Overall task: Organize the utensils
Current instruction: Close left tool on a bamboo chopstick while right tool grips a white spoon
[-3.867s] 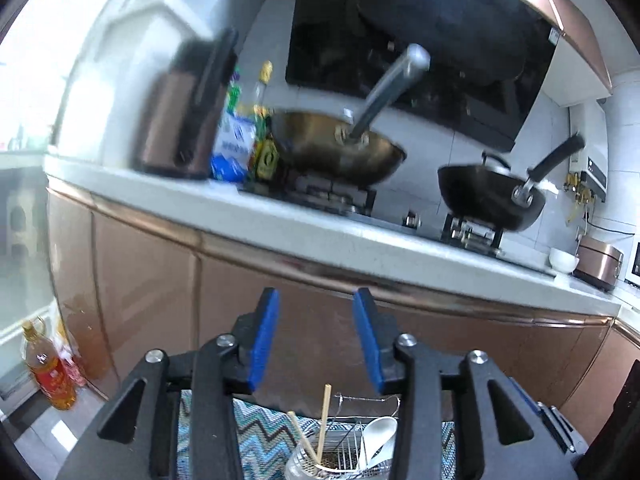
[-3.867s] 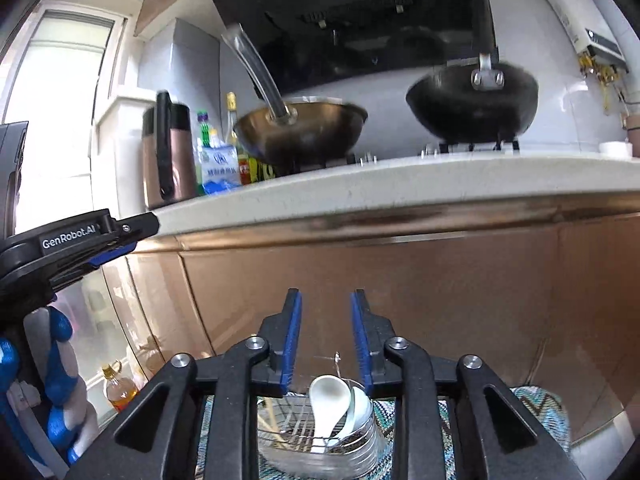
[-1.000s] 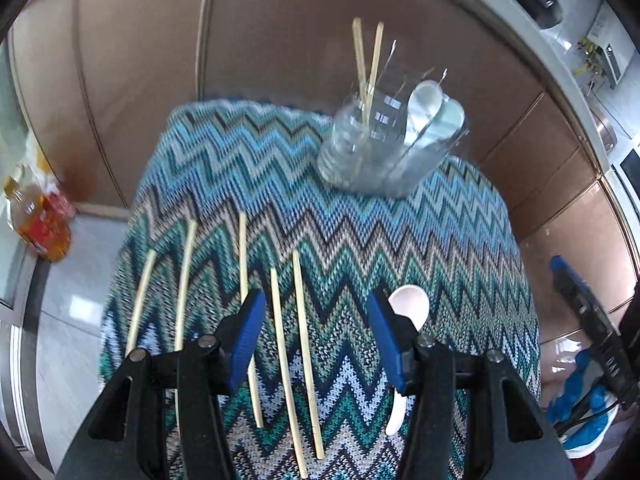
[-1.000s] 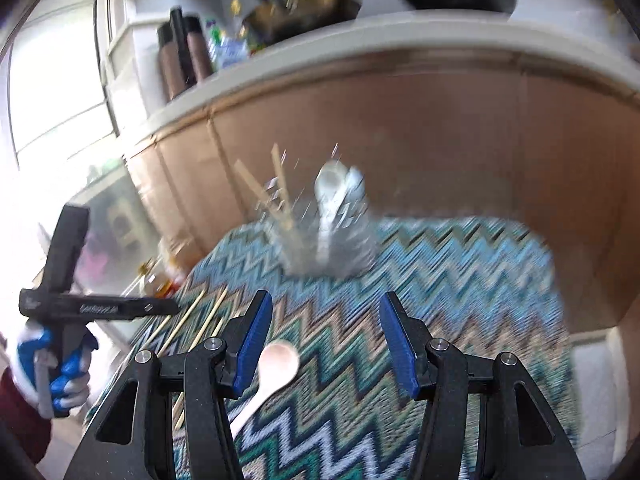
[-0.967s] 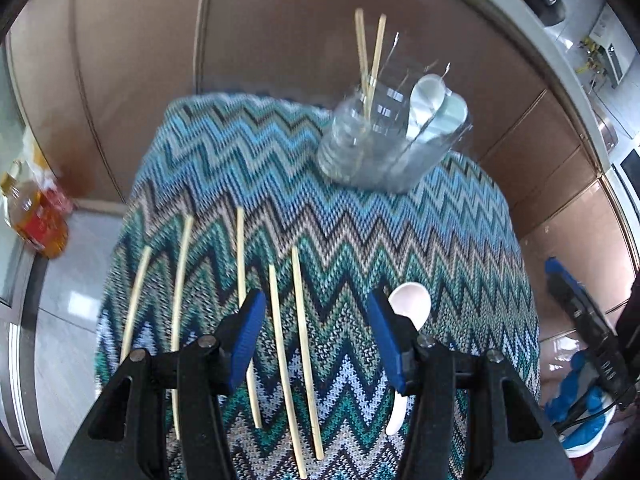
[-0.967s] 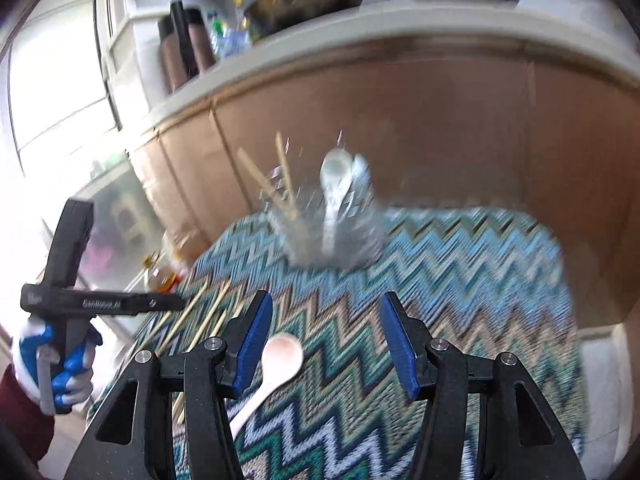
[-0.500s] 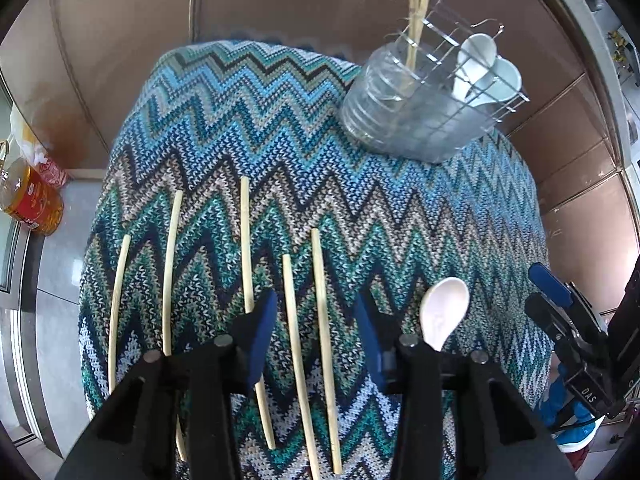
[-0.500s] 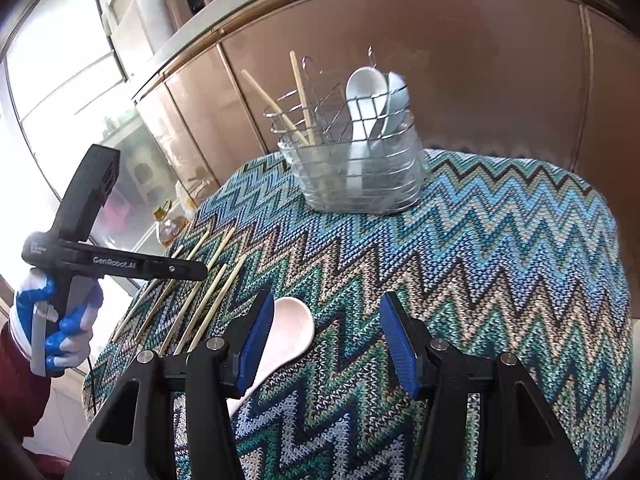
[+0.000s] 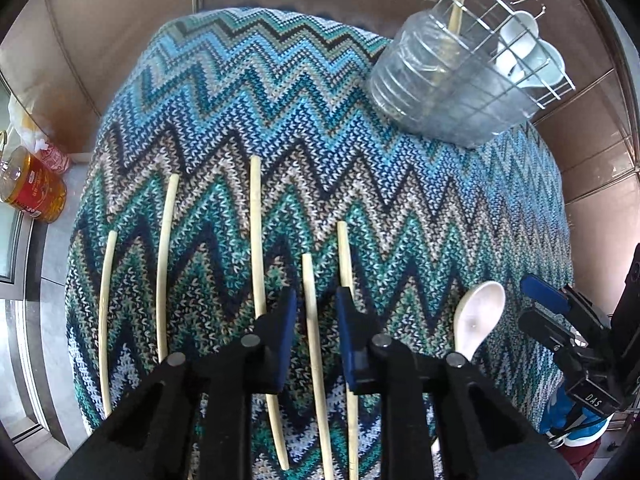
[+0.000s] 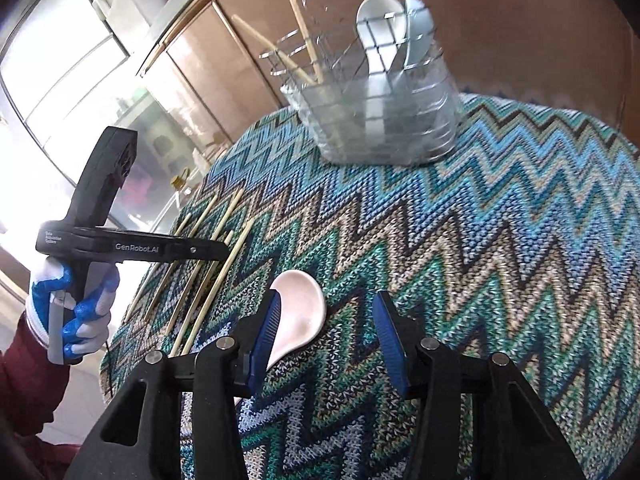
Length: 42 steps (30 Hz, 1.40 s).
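I take the wire utensil basket (image 9: 472, 92) at the far edge of the zigzag cloth (image 9: 304, 104) as my landmark. It stands upright, with two chopsticks in its one end and two white spoons in the other (both seen best from the right wrist view).

Five loose chopsticks lie flat on the cloth, well apart from the basket on the near left side, roughly parallel and pointing toward it. My left gripper (image 9: 314, 300) hangs steeply over them. Its jaws are closing, and one chopstick (image 9: 314, 344) runs between the blue pads. I see a sliver of cloth either side of the stick, so the pads do not yet press on it; the jaws are released, holding nothing. A neighbouring chopstick (image 9: 345, 256) passes just beside the right pad, and another (image 9: 258, 248) just beside the left pad.

The loose white spoon (image 10: 300, 316) lies bowl-up on the cloth, nearer me than the basket and to the right of the chopsticks. My right gripper (image 10: 326, 344) is over it, its jaws closing too. The spoon's bowl sits against the left pad, while the right pad stands clear of it, so nothing is grasped.

A gloved hand (image 10: 68, 312) grips the left tool's handle.
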{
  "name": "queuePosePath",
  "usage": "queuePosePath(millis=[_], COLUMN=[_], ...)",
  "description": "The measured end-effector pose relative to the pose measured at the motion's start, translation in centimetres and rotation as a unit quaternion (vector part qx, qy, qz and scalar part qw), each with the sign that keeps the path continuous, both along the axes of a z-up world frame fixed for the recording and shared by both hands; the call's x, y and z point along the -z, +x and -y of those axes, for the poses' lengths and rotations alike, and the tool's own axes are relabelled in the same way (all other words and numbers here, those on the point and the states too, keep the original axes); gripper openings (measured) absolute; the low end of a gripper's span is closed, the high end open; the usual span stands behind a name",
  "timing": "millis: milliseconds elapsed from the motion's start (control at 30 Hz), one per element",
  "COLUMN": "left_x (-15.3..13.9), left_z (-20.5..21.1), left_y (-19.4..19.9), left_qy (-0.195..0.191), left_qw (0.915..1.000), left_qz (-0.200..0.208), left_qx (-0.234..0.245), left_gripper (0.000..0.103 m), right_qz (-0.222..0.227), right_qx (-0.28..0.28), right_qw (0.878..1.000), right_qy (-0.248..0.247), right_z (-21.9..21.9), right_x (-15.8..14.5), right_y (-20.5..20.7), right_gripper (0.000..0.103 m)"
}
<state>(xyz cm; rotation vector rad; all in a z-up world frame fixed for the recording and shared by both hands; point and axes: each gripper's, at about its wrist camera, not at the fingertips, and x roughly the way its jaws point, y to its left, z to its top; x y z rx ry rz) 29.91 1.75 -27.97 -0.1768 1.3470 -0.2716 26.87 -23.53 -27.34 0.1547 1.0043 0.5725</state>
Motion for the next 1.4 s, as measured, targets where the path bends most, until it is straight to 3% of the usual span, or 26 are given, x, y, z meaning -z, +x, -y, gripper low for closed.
queuePosePath(millis=[267,367,567,900,1400], left_x=[0.5,0.7,0.8,-0.3,-8.2], left_z=[0.8,1.0,1.1,0.0,-1.8], left_y=[0.8,1.0,1.0,-0.3,-6.3], left_qy=[0.006,0.009,0.020,0.005,-0.065], left_qw=[0.9999,0.9999,0.9998,0.9997,0.9879], left_qz=[-0.008,-0.009,-0.006,0.023,0.140], left_qx=[0.009,0.008,0.008,-0.011,-0.020], left_gripper=[0.013,0.012,0.007,0.005,0.005], right_qz=[-0.042,-0.057,-0.075,-0.014,0.095], right_qx=[-0.042,-0.060,-0.092,-0.070,-0.019], right_qw=[0.998,0.996,0.993,0.997,0.995], right_qy=[0.007,0.017,0.016,0.013,-0.023], right_z=[-1.2,-1.7,-2.8,-1.8,-0.9], right_x=[1.6,2.2,3.2,-0.2,-7.2], right_y=[2.3,3.2,4.1,1.2,-7.1], right_gripper=[0.036,0.021,0.009,0.008,0.008])
